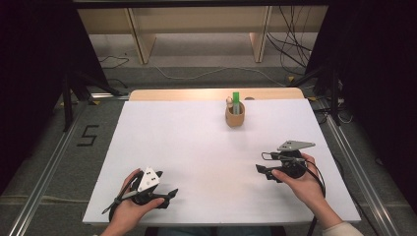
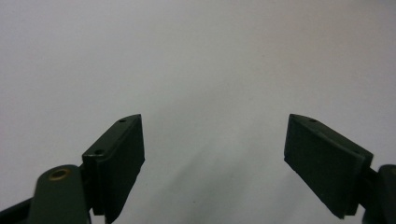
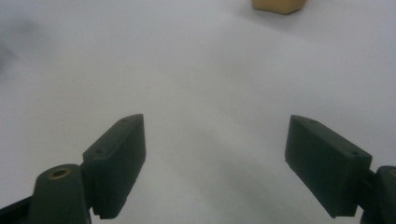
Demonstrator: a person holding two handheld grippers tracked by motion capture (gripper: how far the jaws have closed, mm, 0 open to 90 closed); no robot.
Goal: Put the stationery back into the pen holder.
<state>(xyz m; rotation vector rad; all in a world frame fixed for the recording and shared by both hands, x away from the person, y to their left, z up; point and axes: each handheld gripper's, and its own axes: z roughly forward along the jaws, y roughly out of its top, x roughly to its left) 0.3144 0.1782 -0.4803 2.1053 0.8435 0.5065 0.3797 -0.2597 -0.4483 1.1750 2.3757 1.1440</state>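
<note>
The cup (image 1: 235, 117) stands at the far edge of the table (image 1: 196, 147), with a green stick (image 1: 236, 101) and a wooden peg (image 1: 229, 103) upright inside it. Both the left tongs (image 1: 169, 194) and right tongs (image 1: 260, 169) rest well short of the cup, jaws wide apart and empty. The work looks unstarted; next, the right tongs, nearer the cup, likely must reach forward to it.
</note>
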